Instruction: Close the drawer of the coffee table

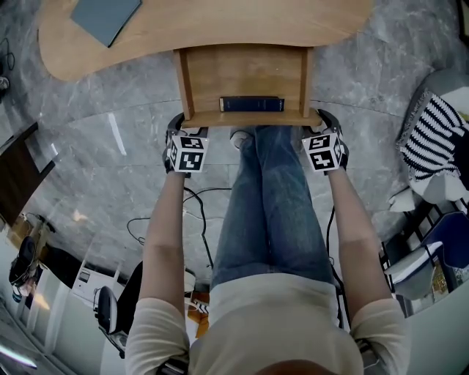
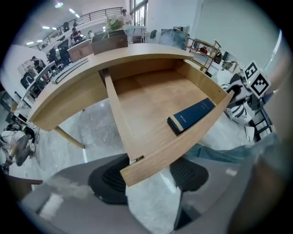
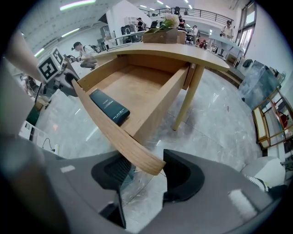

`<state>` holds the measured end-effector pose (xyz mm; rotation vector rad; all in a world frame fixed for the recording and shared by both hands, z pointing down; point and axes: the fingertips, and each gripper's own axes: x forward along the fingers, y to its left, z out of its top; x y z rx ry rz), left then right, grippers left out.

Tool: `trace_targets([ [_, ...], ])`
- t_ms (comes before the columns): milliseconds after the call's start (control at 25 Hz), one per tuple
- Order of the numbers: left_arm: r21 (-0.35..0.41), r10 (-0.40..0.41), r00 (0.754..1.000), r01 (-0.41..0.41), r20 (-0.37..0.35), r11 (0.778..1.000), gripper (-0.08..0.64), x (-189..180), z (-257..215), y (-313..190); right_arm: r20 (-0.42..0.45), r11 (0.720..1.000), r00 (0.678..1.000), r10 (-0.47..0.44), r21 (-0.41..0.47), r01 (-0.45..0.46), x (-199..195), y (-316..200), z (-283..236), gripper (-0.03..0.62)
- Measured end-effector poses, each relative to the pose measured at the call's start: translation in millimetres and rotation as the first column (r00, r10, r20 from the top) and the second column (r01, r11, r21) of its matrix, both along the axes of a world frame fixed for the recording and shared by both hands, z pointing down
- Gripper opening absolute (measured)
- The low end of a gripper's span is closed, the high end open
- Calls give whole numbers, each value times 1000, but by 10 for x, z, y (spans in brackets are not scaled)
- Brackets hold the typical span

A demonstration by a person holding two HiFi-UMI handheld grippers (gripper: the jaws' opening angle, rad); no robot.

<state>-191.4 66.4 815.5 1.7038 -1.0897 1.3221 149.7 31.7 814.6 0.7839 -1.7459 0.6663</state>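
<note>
Jaws of both grippers stand apart, each pair straddling one end of the drawer front [image 1: 249,117]. At the left gripper [image 2: 149,182], the front's left end lies between the pads and overlaps both of them in the left gripper view; I cannot tell whether either pad touches the wood. At the right gripper [image 3: 146,176], the front's right end sits close to one pad, and bare floor [image 3: 219,128] shows between it and the other pad. Both grippers point steeply down.

The drawer [image 1: 242,73] stands open, reaching out from under the table [image 1: 220,22] toward the person. It is of light wood, like the table, and its front is curved. A blue box [image 1: 251,104] lies flat inside the drawer, along the front and about midway across.

Just on the near side of the drawer, between the two grippers, are the person's legs in jeans [image 1: 271,205]. Beyond the drawer and to its left, a grey-blue pad [image 1: 106,16] lies on the tabletop. A table leg [image 3: 187,98] stands beside the drawer's right side. Well to the right of the drawer lies a striped cloth [image 1: 432,135].
</note>
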Motion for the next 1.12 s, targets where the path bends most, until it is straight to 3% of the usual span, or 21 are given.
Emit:
trace_targets([
  [1120, 40, 25, 999, -27, 32, 999, 276, -67, -35, -530, 23, 999, 1000, 4, 33, -4, -57, -482, -35, 215],
])
